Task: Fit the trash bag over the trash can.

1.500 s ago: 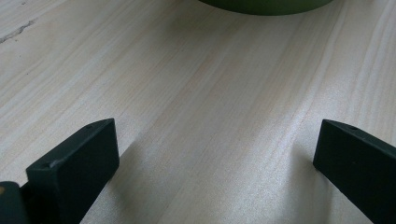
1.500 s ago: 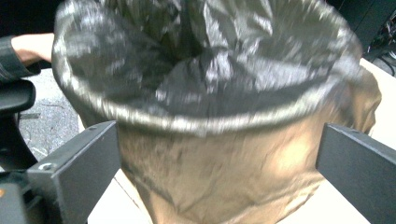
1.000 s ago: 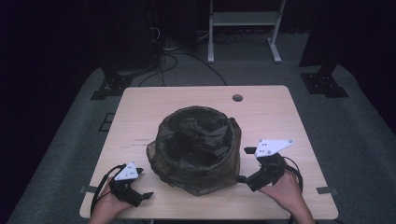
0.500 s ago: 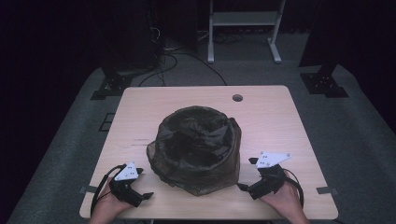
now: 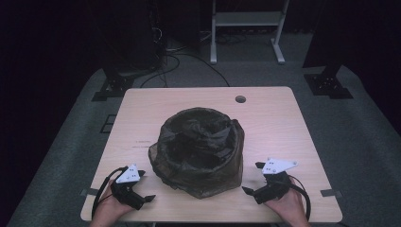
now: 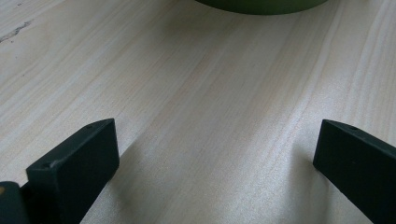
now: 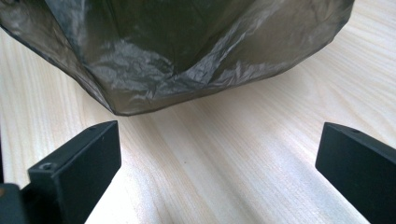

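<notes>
Two grippers rest low in the high view: the left gripper (image 5: 142, 189) at lower left, the right gripper (image 5: 253, 179) at lower right, both with jaws spread wide and empty. Between them, mid-frame on the wooden table (image 5: 279, 123), sits a bin lined with a dark plastic bag (image 5: 198, 149).

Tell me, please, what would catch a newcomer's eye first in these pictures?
The dark, crinkled plastic bag draped over a round bin stands out first, in the middle of the pale wooden table. Next come the two hand-held grippers at the near edge, the left gripper and the right gripper, flanking the bag, both with jaws spread wide and holding nothing.
</notes>
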{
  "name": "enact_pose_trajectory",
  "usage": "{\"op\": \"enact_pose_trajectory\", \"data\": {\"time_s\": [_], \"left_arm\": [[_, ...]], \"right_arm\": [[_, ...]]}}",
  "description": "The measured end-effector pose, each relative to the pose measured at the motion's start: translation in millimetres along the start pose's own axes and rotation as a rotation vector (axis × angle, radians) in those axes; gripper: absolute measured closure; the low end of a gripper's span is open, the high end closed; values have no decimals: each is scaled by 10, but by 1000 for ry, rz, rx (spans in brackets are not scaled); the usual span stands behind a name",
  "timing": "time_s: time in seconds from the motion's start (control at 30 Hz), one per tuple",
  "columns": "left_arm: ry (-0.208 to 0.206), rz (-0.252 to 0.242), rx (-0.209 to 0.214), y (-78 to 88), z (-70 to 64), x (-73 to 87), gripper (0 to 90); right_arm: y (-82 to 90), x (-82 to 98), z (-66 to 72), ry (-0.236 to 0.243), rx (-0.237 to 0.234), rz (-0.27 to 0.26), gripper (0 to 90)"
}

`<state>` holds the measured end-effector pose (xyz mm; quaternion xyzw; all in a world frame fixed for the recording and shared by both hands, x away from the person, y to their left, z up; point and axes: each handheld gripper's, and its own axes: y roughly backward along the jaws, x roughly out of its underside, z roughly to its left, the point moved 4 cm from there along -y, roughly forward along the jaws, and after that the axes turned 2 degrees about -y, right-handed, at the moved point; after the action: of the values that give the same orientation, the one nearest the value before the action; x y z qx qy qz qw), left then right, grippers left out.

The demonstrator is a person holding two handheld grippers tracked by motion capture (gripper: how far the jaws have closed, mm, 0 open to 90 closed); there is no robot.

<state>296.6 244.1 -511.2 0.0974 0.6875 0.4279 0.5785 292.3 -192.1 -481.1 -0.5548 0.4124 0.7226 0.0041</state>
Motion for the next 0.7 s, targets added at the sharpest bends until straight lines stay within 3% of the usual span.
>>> {"op": "enact_pose_trajectory", "data": {"time_s": [0.7], "left_arm": [[0,0,0,0,0,0,0]], "right_arm": [[-251,146,-19,41,29,106,0]]}}
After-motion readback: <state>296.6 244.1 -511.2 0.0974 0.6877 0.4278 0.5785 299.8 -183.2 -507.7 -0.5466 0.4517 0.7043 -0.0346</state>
